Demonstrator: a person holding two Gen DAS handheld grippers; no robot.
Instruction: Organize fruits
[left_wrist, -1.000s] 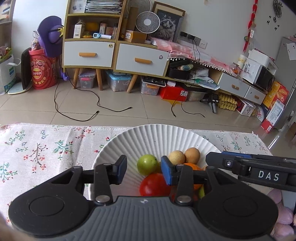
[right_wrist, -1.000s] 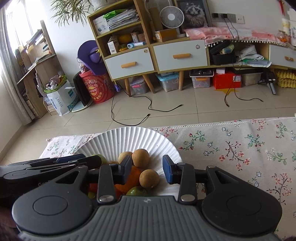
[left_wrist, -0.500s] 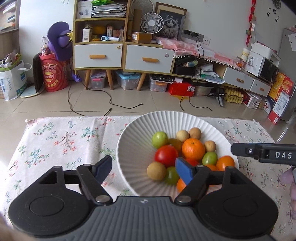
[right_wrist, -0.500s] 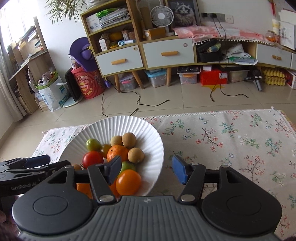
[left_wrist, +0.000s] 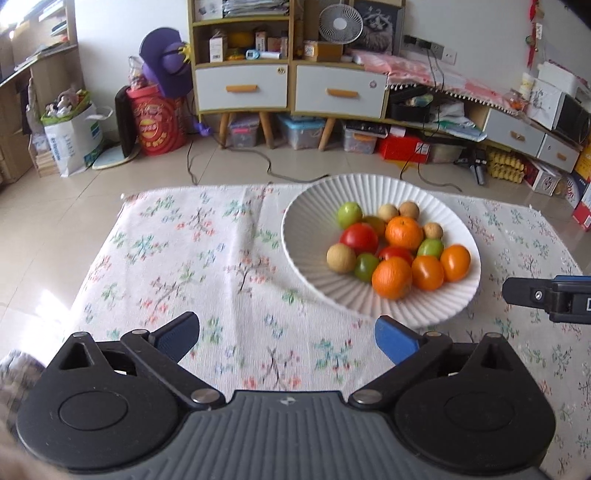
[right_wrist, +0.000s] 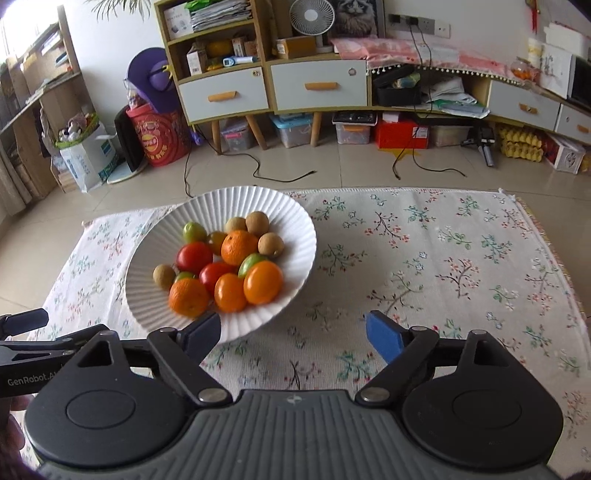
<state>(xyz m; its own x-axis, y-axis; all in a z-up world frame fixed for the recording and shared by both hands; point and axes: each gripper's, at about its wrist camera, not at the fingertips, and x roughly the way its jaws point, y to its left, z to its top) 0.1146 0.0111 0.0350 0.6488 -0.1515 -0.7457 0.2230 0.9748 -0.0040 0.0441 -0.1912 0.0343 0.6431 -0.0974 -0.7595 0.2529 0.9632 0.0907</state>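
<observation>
Both grippers have drawn back from the white bowl (left_wrist: 306, 218), and their jaws are opening with nothing between them. The left gripper (left_wrist: 286, 338) now has the fruits (left_wrist: 397, 245) ahead to its right, and the right gripper (right_wrist: 293, 334) has them ahead to its left. All fruit sits in the bowl, so the sorting looks about finished.

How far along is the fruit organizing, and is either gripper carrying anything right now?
Done, it seems: the fruits sit piled together in the white ribbed bowl on the floral cloth, among them an orange and a red tomato. In hand: nothing; the left gripper and right gripper are both opening, with only cloth between their jaws. Left: no loose fruit shows on the cloth, so probably little.
</observation>
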